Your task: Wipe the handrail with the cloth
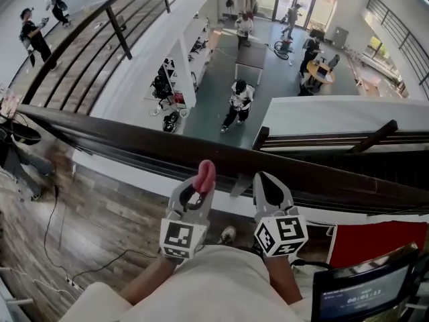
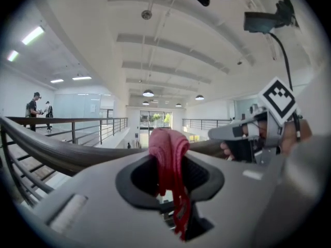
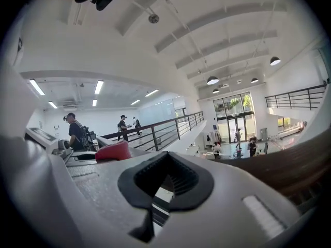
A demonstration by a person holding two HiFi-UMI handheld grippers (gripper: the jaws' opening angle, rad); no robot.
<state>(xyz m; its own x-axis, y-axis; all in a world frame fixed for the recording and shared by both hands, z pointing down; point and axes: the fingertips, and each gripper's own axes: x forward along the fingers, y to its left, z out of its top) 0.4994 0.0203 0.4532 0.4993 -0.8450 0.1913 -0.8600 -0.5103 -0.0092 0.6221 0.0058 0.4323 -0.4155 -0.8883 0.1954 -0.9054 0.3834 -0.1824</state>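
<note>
Left tool [image 1: 198, 192] with cloth [image 1: 206, 170], handrail [image 1: 134, 146] beyond

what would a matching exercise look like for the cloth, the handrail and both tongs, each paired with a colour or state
Things:
1. cloth
2. handrail
3. left tongs
4. right tongs

Colour or state:
a. dark brown, running across ahead of both tongs
b. pink-red, bunched up
c. shut with nothing between them
d. shut on the cloth

Pairs: 1-b, 2-a, 3-d, 4-c
</note>
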